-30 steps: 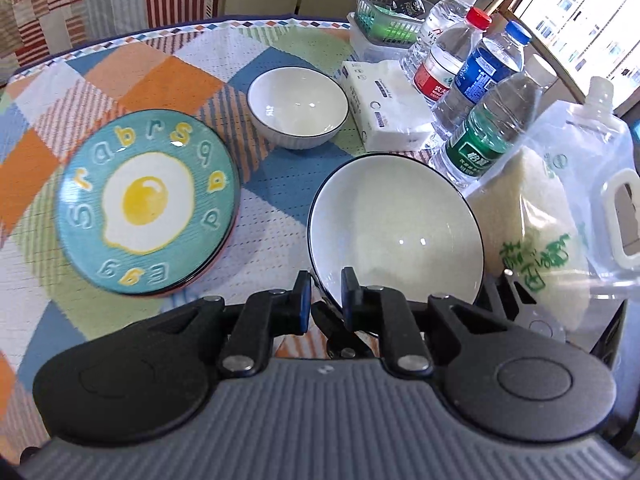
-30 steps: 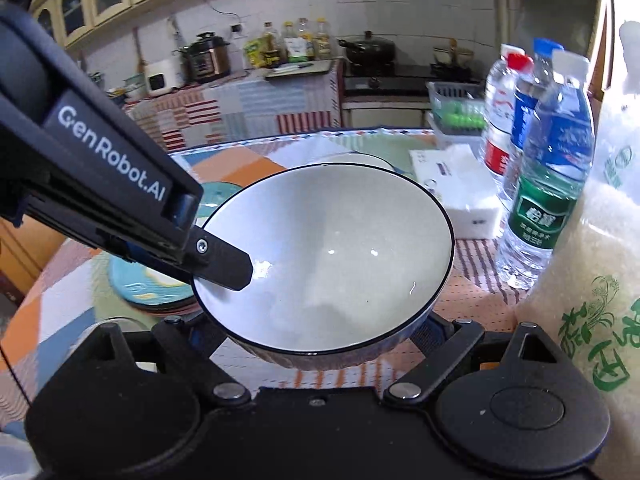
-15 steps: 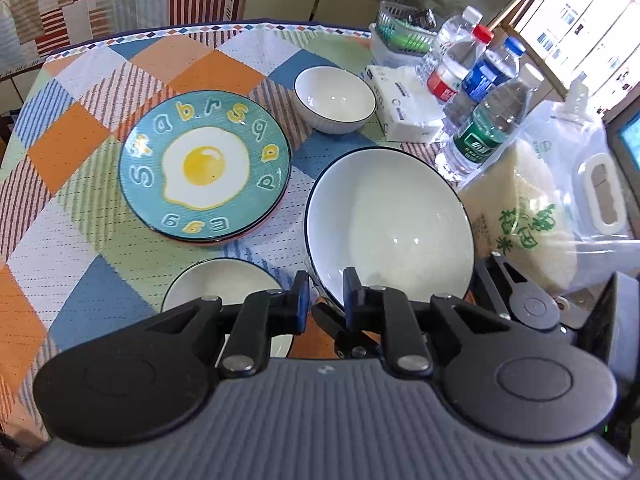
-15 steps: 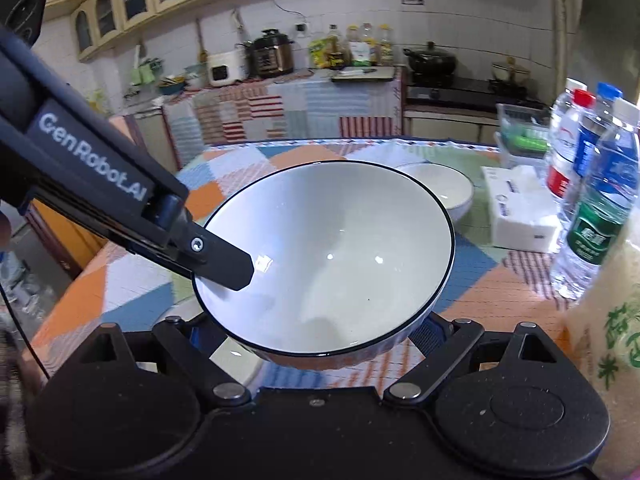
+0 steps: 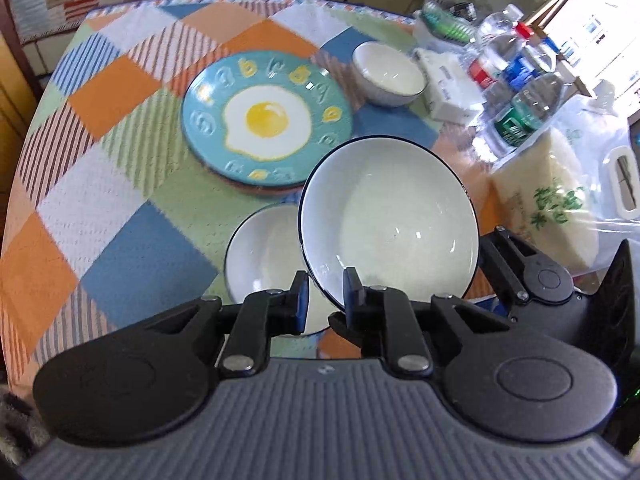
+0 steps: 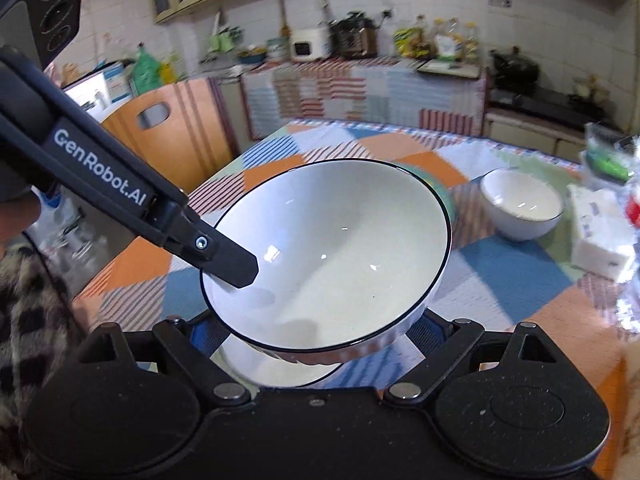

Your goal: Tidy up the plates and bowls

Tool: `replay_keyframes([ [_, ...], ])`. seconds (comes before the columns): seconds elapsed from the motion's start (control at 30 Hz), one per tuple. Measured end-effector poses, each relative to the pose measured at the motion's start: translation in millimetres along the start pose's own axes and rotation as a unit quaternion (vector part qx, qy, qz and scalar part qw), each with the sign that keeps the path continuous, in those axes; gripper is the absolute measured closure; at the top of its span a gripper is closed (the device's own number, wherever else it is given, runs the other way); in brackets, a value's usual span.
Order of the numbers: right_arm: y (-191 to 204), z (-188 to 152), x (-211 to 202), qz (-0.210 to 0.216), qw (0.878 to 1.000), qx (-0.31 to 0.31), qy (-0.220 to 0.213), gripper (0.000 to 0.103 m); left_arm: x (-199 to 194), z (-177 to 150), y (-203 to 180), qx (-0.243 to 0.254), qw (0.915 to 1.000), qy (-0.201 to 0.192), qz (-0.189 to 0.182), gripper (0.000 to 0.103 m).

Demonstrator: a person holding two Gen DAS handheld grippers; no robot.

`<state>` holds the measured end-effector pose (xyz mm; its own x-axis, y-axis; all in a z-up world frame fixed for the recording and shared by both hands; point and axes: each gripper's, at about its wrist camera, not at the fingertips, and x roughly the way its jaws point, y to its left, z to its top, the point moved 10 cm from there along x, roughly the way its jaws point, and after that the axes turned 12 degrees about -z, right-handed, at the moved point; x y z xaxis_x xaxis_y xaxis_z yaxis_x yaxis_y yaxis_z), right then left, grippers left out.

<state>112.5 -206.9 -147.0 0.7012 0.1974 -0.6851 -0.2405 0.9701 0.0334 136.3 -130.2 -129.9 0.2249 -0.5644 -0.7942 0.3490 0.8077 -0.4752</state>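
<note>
Since a second ago the large bowl (image 5: 390,226), pinched at its rim by the left gripper (image 5: 325,300) and cradled by the right gripper (image 6: 326,354), whose fingers clasp its sides, has swung over a second bowl (image 5: 264,258) just below. Ahead lie one egg plate (image 5: 267,118) and a third bowl (image 5: 387,73); four bottles (image 5: 520,110) stand to the right.

Matte black left tongs (image 5: 323,296) with blue pads, round silver pivot screws, ribbed grey housing behind. Black right tongs (image 6: 320,344), speckled housing, silver rivets, blue pad glimpsed. White "GenRobot.AI" lettering along one black finger (image 6: 228,258); three round recesses on the casing far left. Leopard-print sleeve (image 6: 28,320) at near left.
</note>
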Motion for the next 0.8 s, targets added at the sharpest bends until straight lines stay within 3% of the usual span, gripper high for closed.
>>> replay_keyframes([
  [0.43,25,-28,20,0.056,0.997,-0.007,0.053,0.008,15,-24,36,-0.025,0.9995,0.014,0.014,0.087],
  [0.8,30,-36,29,0.015,0.996,-0.063,0.064,0.008,30,-25,36,0.044,0.9933,0.023,0.104,0.087],
])
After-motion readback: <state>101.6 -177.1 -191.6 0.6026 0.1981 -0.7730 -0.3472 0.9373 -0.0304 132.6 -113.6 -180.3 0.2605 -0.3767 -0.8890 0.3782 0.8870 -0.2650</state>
